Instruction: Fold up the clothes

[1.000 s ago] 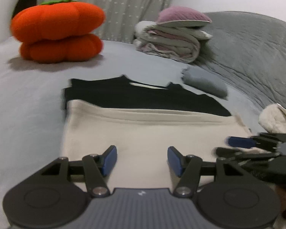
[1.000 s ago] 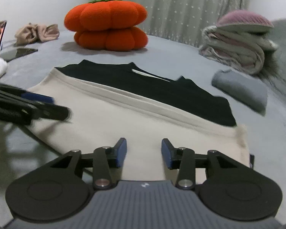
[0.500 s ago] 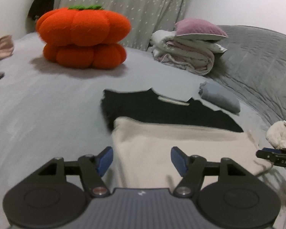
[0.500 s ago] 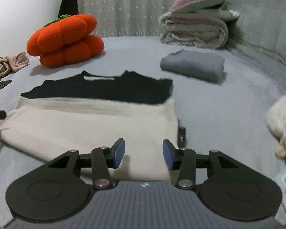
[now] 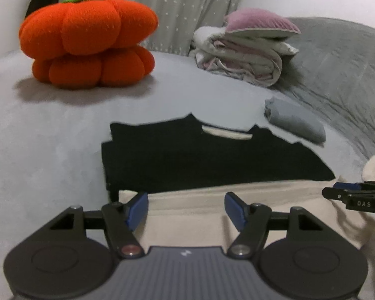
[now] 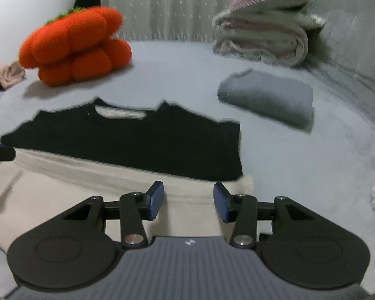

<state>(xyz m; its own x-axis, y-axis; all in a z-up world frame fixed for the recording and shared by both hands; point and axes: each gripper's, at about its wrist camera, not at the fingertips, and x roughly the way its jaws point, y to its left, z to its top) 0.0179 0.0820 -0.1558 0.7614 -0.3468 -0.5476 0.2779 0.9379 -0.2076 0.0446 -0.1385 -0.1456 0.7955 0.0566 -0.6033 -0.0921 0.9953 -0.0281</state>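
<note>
Left gripper (image 5: 186,208): tilted down over the near left part of the garment, jaws apart and opening, nothing pinched between the blue pads (image 5: 137,210).
Garment (image 5: 212,165): flat on the grey bed cover (image 5: 50,137), black upper half with neckline farthest away, cream lower half (image 5: 200,215) nearest, under both tools.
Right gripper (image 6: 188,201): angled down over the garment's near right corner, jaws partly apart, gripping nothing; its tip also shows at the left view's right edge.
Pumpkin cushion (image 5: 87,40): far left, well apart from the garment.
Folded grey cloth (image 6: 267,97): beyond the garment's right shoulder.
Stacked bedding (image 6: 265,37): far right, purple pillow on top.
</note>
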